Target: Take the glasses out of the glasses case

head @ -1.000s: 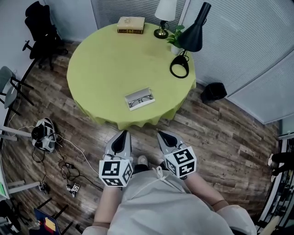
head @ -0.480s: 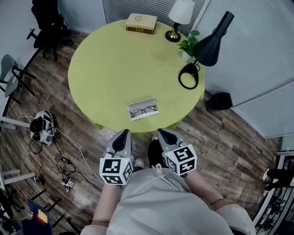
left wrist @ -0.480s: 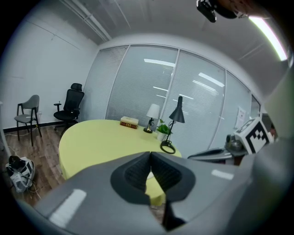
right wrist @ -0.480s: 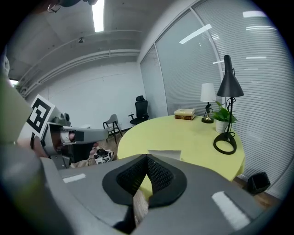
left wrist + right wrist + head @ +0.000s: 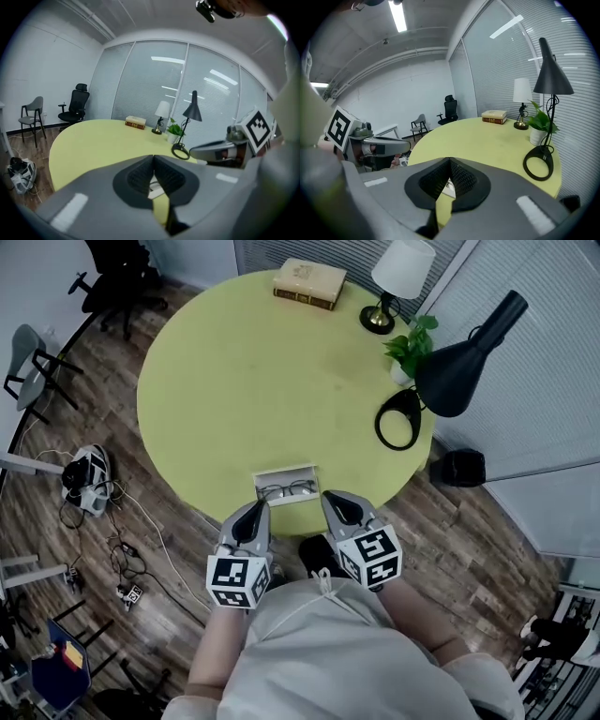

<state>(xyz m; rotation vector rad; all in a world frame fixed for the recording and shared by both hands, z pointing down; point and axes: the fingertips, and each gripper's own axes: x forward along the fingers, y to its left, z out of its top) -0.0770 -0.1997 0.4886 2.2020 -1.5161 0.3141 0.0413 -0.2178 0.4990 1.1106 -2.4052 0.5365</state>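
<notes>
Closing in over the last second, I bring both claws up to the near edge of the yellow worktop (image 5: 234, 371), so the glasses case (image 5: 286, 473), lid open, now lies just beyond their tips instead of well ahead. The glasses (image 5: 288, 489) lie inside it, untouched. My left claw (image 5: 254, 511) and right claw (image 5: 331, 499) are each pressed together, gripping nothing. Reach looks nearly sufficient; I judge one claw must open next.

The glasses case (image 5: 281, 471) is lying open at the near edge of the round yellow-green desk (image 5: 234, 381), showing as a pale, shallow rectangle (long side following the edge). The glasses (image 5: 286, 489), thin and dark-framed, are resting flat inside it.
</notes>
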